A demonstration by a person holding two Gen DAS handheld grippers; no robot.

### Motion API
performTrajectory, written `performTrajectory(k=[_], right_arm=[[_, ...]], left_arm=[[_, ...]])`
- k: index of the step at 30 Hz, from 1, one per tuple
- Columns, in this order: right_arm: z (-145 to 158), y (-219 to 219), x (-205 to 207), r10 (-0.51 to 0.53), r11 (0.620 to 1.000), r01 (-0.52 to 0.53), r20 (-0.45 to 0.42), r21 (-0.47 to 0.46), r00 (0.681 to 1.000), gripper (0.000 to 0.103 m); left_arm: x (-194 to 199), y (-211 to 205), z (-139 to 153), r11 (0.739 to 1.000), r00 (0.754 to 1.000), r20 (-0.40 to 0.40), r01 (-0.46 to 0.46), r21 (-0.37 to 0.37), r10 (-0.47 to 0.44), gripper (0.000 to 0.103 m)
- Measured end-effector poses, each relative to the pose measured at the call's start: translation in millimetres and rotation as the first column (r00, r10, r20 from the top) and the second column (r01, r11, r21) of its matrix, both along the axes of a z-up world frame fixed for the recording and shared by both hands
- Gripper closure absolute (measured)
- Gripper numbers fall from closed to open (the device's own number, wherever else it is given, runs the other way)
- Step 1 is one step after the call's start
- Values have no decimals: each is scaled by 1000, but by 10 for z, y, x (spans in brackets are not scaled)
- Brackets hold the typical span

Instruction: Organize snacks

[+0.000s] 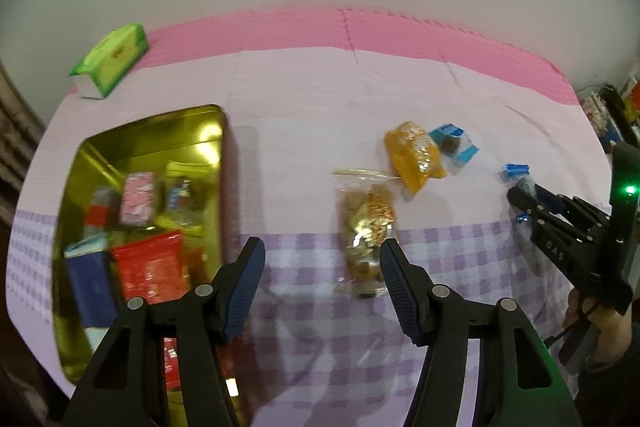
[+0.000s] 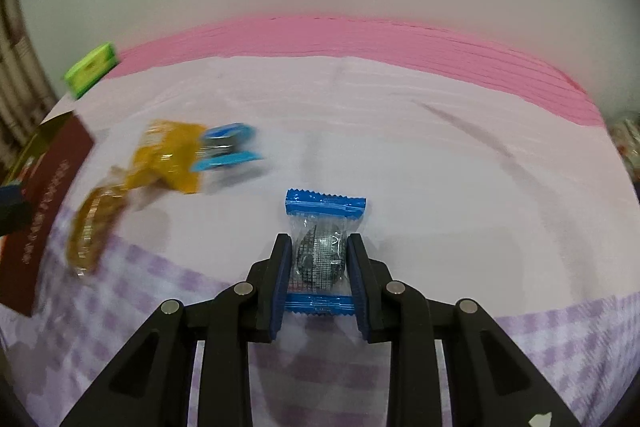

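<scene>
Now my right gripper (image 2: 318,263) pinches the blue-ended candy (image 2: 320,247) between its pads over the tablecloth (image 2: 440,167); my left gripper (image 1: 322,267) hangs half-open, empty, beside the tin (image 1: 140,131).

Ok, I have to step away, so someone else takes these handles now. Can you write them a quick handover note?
Right claw: shut on the blue-ended clear candy wrapper, over the purple checked tablecloth.
Left claw: open, holding nothing, between the gold metal tin and the clear bag of mixed nuts.
Done: several snack packs already lie in the tin, a red foil packet among them.
Left: tin the held candy, then the nut bag, the orange snack bag and the second blue-and-clear candy pack. The green tissue pack sits at the far edge.
</scene>
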State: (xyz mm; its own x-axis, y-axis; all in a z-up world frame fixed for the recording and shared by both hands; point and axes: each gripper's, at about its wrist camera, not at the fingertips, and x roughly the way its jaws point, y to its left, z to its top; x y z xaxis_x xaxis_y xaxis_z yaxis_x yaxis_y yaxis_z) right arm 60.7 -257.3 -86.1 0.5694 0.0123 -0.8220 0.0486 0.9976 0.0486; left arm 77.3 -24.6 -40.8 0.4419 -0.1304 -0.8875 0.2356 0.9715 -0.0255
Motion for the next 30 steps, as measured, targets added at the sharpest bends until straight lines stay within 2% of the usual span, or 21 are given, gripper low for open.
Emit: performTrajectory(k=[6, 16, 23, 30], right_arm=[[-16, -125, -91, -50, 999, 49, 28, 11, 998, 77], [-16, -147, -144, -63, 997, 61, 51, 37, 997, 77], [-16, -168, -145, -62, 997, 60, 52, 43, 997, 77], [-10, -172, -144, -61, 997, 58, 52, 45, 997, 76]], left_arm=[[120, -225, -189, 999, 999, -30, 43, 7, -43, 42], [295, -371, -449, 999, 998, -56, 42, 26, -40, 43], [371, -458, -557, 997, 996, -58, 62, 36, -60, 44], [373, -537, -590, 996, 997, -19, 76, 48, -75, 46]])
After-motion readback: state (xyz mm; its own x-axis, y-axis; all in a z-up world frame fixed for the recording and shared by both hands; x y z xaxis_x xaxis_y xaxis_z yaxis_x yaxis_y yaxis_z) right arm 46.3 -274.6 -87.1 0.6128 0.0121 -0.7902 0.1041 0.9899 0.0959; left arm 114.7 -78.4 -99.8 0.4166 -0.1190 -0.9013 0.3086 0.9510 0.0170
